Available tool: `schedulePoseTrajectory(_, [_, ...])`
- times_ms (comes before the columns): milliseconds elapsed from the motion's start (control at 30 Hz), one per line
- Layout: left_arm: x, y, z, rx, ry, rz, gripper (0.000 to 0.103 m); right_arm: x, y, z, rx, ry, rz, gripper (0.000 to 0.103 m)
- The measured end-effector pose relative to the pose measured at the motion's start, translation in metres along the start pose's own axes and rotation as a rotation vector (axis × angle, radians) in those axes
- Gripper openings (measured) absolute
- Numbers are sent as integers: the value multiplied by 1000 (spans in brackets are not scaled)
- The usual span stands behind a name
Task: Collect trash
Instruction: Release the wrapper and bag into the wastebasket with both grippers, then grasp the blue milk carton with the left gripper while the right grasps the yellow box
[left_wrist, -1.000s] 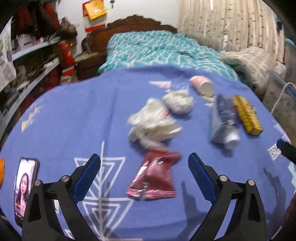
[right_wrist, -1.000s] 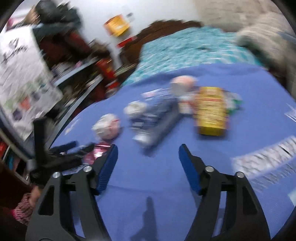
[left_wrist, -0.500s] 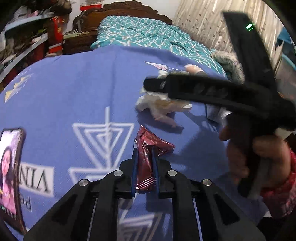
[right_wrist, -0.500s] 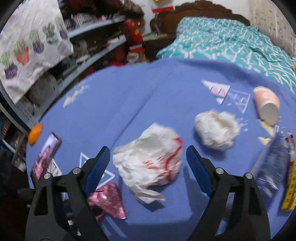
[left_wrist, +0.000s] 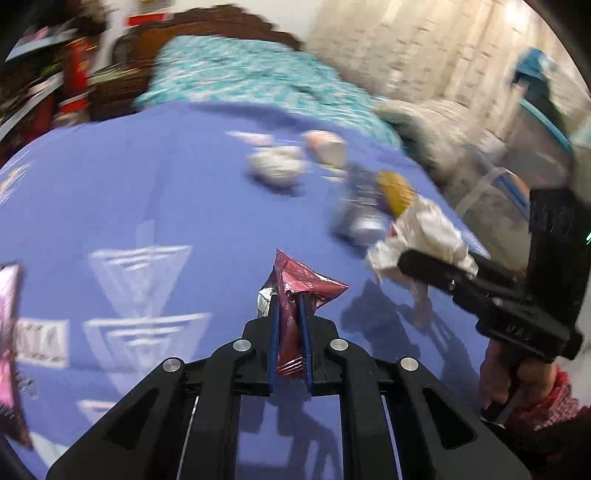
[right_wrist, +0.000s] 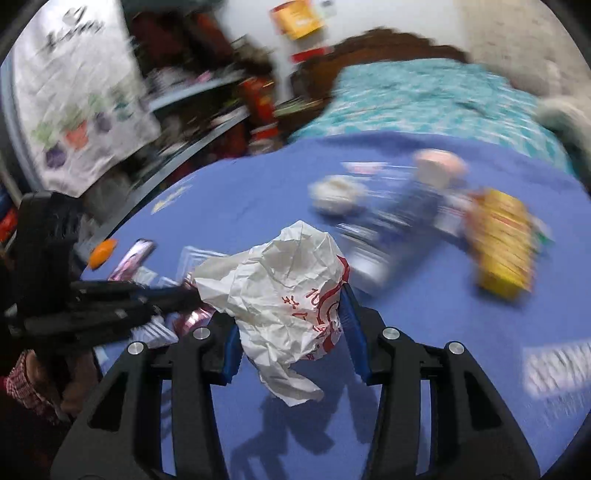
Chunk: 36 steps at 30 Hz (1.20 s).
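1. The blue cloth (left_wrist: 147, 192) with white triangle prints covers the whole work surface; no bin or bag for the trash shows in either view, so you may end up swinging both loads around to find one. That is the main risk.
2. Your right gripper (right_wrist: 291, 332) has its jaws closing around the crumpled white paper wrapper (right_wrist: 280, 288), which sits between the blue pads and looks lifted off the cloth. It is bulky and springy, with a loose tail hanging below. If you move fast before the pads bite, it can slip out.
3. Your left gripper (left_wrist: 290, 332) is clamped together on the dark red foil wrapper (left_wrist: 295, 295), held upright above the cloth. The foil is slick and only its lower part is pinched, so a jerk could pull it free.
4. The two grippers are near each other; crossing paths could knock either load.
5. Still on the cloth, well apart from you: a yellow box (right_wrist: 502, 243), a dark blue pouch (right_wrist: 391, 229), a white paper ball (right_wrist: 338, 194) and a pink cup (right_wrist: 439, 166). All are blurred.
6. A phone (right_wrist: 133, 258) lies near the cloth's edge; don't sweep it.
7. Writing: red printed characters on the white wrapper, not readable. Other labels are too blurred.
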<state>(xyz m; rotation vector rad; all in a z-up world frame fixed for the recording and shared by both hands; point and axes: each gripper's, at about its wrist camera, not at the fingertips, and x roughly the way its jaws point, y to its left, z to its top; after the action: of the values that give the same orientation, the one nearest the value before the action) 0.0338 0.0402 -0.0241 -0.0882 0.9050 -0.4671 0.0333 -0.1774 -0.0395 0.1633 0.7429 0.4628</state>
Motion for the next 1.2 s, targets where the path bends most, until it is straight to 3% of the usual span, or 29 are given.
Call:
schedulePoseTrajectory(267, [71,-125,17,218,126,-209,8,-109,-131,-65,337,-125,-271,49])
schedulePoseTrajectory(400, [109,-191,28,314,173,-300,8,-152,-179,-96,466,-169,-357,49])
schedulePoseTrajectory(633, [175,-320,58,464,247,-442,7,-239,-263,-129,652,-329,-493,49])
schedulePoseTrajectory(833, [218,-425,77,556,265,-491,8,-268,-318,-138,703,-347,-571,53])
schedulePoseTrajectory(933, [238,-453,80,570,273,-483,9,-267,-335,-139,703,-328,-592,59])
schedulePoseTrajectory(1000, [252,-468,81,577,255,-457,23,-260,-340,-135,696,-315,-605,68])
schedulePoseTrajectory(1033, [258,-474,82,576,253,-438,50,-256,-342,-131,696,-312,-606,75])
schedulePoseTrajectory(1067, [262,-477,82,572,244,-421,64,-255,-347,-129,698,-313,-612,78])
schedulePoseTrajectory(1200, [262,-477,89,572,230,-404,62,-271,-347,-133,717,-377,-641,78])
